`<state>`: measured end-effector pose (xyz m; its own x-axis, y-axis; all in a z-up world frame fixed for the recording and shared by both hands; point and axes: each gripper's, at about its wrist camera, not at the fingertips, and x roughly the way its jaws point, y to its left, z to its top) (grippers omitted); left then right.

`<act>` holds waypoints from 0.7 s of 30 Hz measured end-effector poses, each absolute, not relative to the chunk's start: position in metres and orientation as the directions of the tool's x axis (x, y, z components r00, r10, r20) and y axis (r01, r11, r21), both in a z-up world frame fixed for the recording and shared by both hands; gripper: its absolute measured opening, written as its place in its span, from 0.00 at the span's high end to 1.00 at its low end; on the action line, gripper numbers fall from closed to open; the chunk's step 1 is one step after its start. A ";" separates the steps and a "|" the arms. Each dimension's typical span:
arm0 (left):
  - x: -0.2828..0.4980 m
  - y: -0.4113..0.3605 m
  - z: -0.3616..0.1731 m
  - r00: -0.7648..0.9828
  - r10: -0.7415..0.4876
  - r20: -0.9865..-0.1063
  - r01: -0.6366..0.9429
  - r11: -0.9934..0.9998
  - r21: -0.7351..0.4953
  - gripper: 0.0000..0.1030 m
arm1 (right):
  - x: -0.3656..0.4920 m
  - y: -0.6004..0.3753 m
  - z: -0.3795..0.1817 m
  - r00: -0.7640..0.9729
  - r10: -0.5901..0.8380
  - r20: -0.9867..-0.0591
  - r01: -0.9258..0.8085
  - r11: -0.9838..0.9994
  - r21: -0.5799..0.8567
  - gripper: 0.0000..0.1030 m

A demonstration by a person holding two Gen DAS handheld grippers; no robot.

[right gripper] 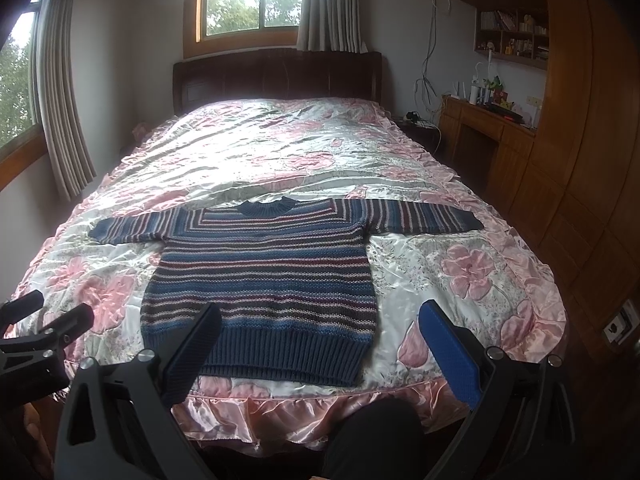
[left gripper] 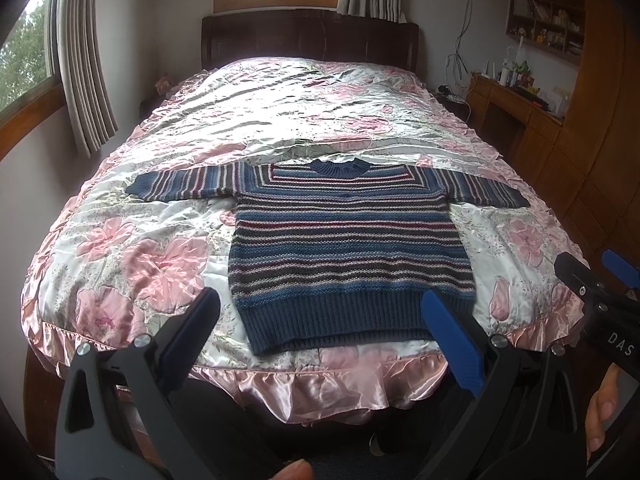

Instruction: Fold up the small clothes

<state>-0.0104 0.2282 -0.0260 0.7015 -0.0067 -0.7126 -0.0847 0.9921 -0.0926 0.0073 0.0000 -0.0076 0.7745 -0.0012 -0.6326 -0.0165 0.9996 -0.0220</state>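
Striped knit in blue, maroon and pale pink, the small sweater [left gripper: 352, 248] lies flat and face up in the middle of both frames, sleeves spread straight out to either side, ribbed hem toward the bottom edge and collar toward the top. No fold is visible anywhere on it, so the task looks to be at its very start: sleeves and body are all left to turn in. The left gripper [left gripper: 320, 328] hangs above the hem with its fingers wide apart and nothing between them; the right gripper [right gripper: 320, 336] does the same in its own view. Neither seems to touch the cloth, though the fisheye makes height hard to judge. Under the sweater, a glossy pink floral bedspread [left gripper: 160, 256] covers the bed, with a dark headboard [left gripper: 310, 40] at the upper centre.
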 end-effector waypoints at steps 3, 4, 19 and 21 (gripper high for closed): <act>-0.005 0.229 -0.035 0.697 -0.033 -0.716 -0.067 0.992 -0.110 0.03 | 0.012 -0.001 -0.013 0.769 -0.001 -0.639 -0.018 1.000 -0.023 0.04; -0.001 0.230 -0.040 0.693 -0.044 -0.720 -0.059 0.991 -0.118 0.03 | 0.015 -0.002 -0.015 0.774 -0.004 -0.634 -0.017 0.999 -0.027 0.04; 0.157 0.213 -0.114 0.549 -0.248 -0.798 0.074 0.965 -0.250 0.03 | 0.218 -0.224 -0.135 0.638 0.375 -0.673 0.144 0.800 0.582 0.06; 0.178 0.206 -0.121 0.538 -0.252 -0.804 0.084 0.966 -0.246 0.03 | 0.252 -0.281 -0.164 0.635 0.416 -0.652 0.269 0.671 0.690 0.13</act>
<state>0.1783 0.2058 -0.1209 0.5382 -0.2516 -0.8044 0.0843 0.9657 -0.2456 0.2518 -0.2814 -0.1643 0.6346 0.4156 -0.6515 0.2692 0.6714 0.6905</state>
